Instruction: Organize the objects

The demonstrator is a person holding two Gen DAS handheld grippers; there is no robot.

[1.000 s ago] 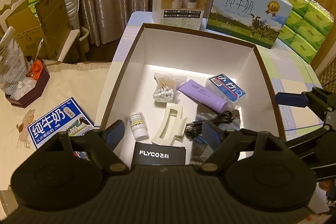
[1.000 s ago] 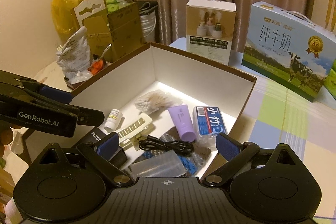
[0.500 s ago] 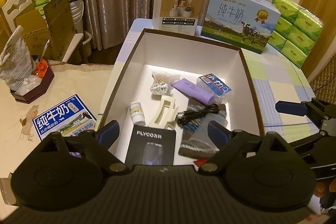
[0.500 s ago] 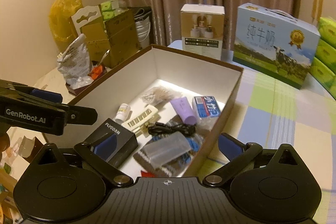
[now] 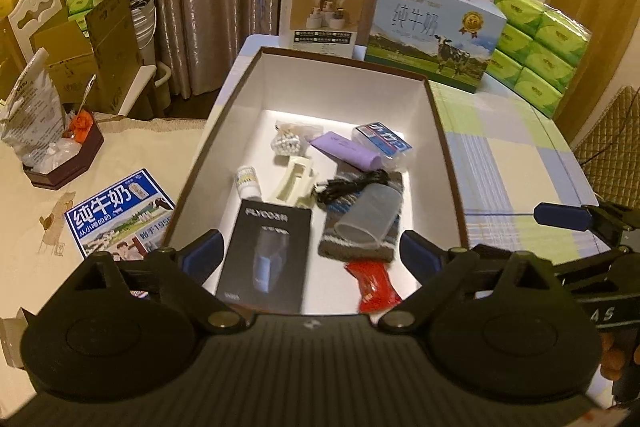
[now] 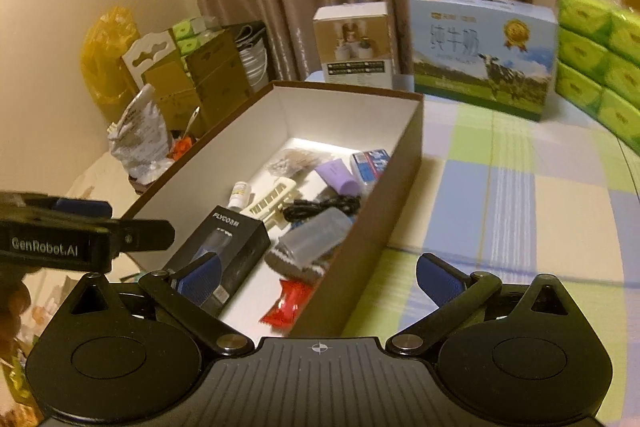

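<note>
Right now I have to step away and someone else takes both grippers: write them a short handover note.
Left gripper: jaws opening, nothing between them, above the near end of the box.
Right gripper: open, empty, over the box's near right wall.
In the box: shaver box, red packet, clear cup on a knitted cloth, cable, hair clip, small bottle, cotton swabs, purple tube, blue pack.
Done: these things are boxed.
Left: nothing obvious; no lid in view.

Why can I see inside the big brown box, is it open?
Open. The brown box has no lid on, so its white inside shows.
</note>
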